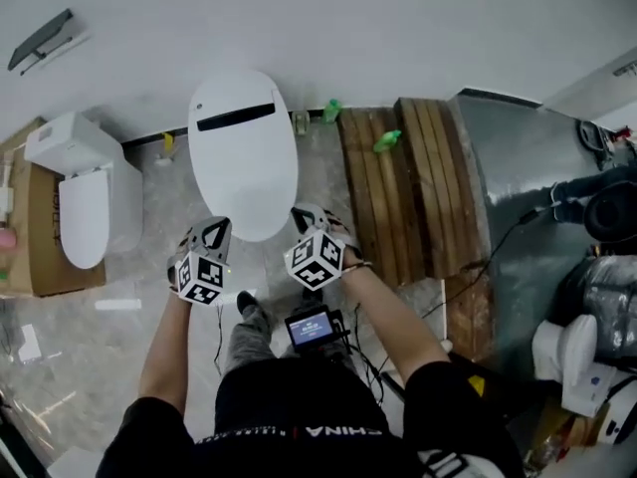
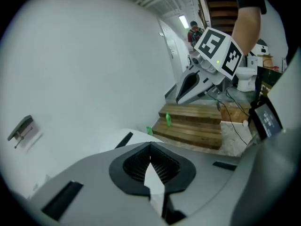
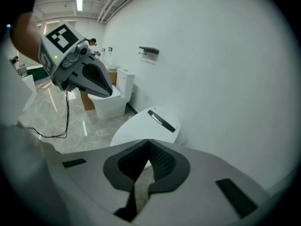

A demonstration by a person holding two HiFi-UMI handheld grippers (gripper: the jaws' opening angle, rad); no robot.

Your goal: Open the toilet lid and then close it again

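Toilet lid (image 1: 242, 152) lies shut at upper centre of the head view. Your left gripper (image 1: 215, 232) and right gripper (image 1: 311, 217) hover at its near edge, fingers (image 2: 134, 164) closed on nothing. To lift it, you would probably do best to hook that edge evenly.

Black shirt (image 1: 289, 398): white print "CHINA"; rest of print illegible.

Black short-sleeved shirt (image 1: 289, 411), white lettering; grey left claw (image 1: 217, 232) and right claw (image 1: 309, 215) each bear a black-and-white marker cube (image 1: 317, 260)
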